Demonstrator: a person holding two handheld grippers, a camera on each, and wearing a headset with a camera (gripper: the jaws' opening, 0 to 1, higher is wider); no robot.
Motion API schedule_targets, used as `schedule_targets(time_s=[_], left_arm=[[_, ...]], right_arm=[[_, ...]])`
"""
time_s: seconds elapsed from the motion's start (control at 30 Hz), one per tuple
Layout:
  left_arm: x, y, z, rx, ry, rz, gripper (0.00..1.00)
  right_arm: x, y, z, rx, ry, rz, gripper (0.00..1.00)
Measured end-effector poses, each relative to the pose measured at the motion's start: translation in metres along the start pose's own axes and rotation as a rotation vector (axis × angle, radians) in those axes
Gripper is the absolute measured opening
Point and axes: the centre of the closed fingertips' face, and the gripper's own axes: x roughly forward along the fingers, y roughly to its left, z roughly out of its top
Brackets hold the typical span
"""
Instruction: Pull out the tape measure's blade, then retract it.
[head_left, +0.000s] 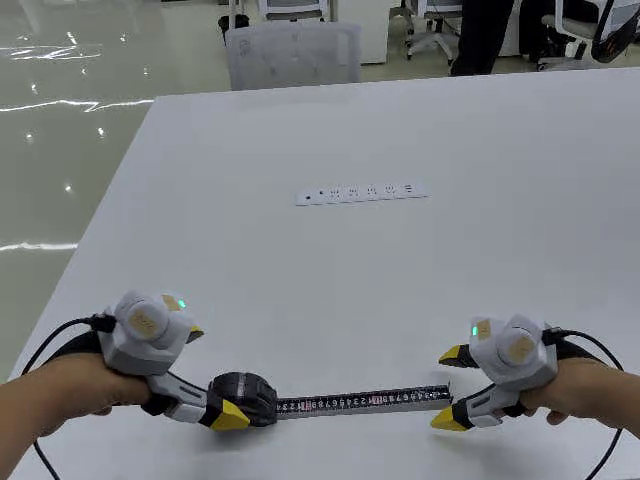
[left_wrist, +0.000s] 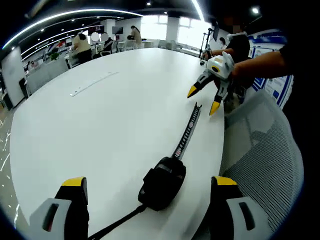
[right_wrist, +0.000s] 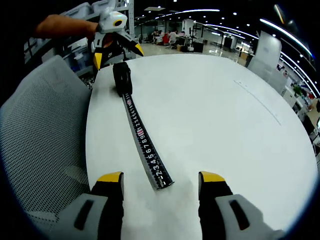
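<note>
Tape measure case (head_left: 243, 397) on white table (head_left: 400, 280), near edge, left side. Blade (head_left: 360, 403) out, lying flat, running right.

Your left gripper (head_left: 212, 372): head view puts near yellow tip against case, contact unclear. Left gripper view settles it: jaws spread wide, case between them, gap both sides.

Your right gripper (head_left: 447, 387): jaws apart, holding nothing. Right gripper view places blade end between tips, not touching.

Gripper views add mesh chair (right_wrist: 40, 140) at near edge.

Power strip (head_left: 360, 192) far, mid-table.
</note>
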Motion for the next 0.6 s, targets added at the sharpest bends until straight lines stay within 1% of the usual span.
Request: schedule_targets(time_s=[0.03, 0.07, 0.13, 0.17, 0.2, 0.23, 0.27, 0.3, 0.33, 0.37, 0.4, 0.43, 0.5, 0.53, 0.57, 0.6], left_arm=[[-0.004, 0.003, -0.003, -0.003, -0.029, 0.029, 1.0], [-0.009, 0.004, -0.008, -0.021, -0.035, 0.048, 1.0], [-0.015, 0.003, -0.013, -0.091, -0.069, 0.051, 1.0], [-0.017, 0.001, -0.014, -0.107, -0.082, 0.06, 1.0], [-0.022, 0.0, -0.017, -0.118, -0.107, 0.072, 1.0], [-0.024, -0.002, -0.019, -0.122, -0.113, 0.074, 1.0], [-0.028, -0.004, -0.022, -0.127, -0.125, 0.083, 1.0], [-0.031, -0.005, -0.023, -0.127, -0.137, 0.094, 1.0], [-0.035, -0.004, -0.022, -0.128, -0.153, 0.115, 1.0], [-0.04, -0.003, -0.021, -0.155, -0.183, 0.14, 1.0], [-0.044, -0.003, -0.021, -0.174, -0.201, 0.147, 1.0], [-0.049, -0.001, -0.023, -0.197, -0.212, 0.169, 1.0], [-0.054, 0.003, -0.03, -0.224, -0.216, 0.202, 1.0], [-0.056, 0.001, -0.032, -0.244, -0.232, 0.192, 1.0], [-0.058, 0.0, -0.034, -0.251, -0.235, 0.188, 1.0], [-0.059, -0.002, -0.037, -0.24, -0.229, 0.196, 1.0]], right_arm=[[-0.007, -0.001, 0.0, 0.017, -0.015, -0.013, 0.62], [-0.012, -0.002, 0.002, 0.036, -0.038, -0.031, 0.64], [-0.024, -0.005, 0.0, 0.076, -0.066, -0.065, 0.69], [-0.028, -0.006, -0.002, 0.089, -0.073, -0.082, 0.72], [-0.034, -0.009, -0.007, 0.107, -0.068, -0.12, 0.76], [-0.038, -0.008, -0.009, 0.104, -0.072, -0.118, 0.78], [-0.045, -0.009, -0.011, 0.12, -0.089, -0.145, 0.8], [-0.05, -0.012, -0.014, 0.149, -0.097, -0.174, 0.82], [-0.055, -0.012, -0.016, 0.18, -0.105, -0.188, 0.84], [-0.063, -0.011, -0.019, 0.219, -0.131, -0.204, 0.86], [-0.068, -0.011, -0.021, 0.227, -0.142, -0.219, 0.87], [-0.074, -0.011, -0.027, 0.234, -0.134, -0.247, 0.88], [-0.08, -0.006, -0.034, 0.239, -0.126, -0.253, 0.9], [-0.084, -0.003, -0.037, 0.242, -0.123, -0.261, 0.9], [-0.086, -0.001, -0.039, 0.239, -0.123, -0.268, 0.9], [-0.09, 0.003, -0.04, 0.237, -0.123, -0.276, 0.9]])
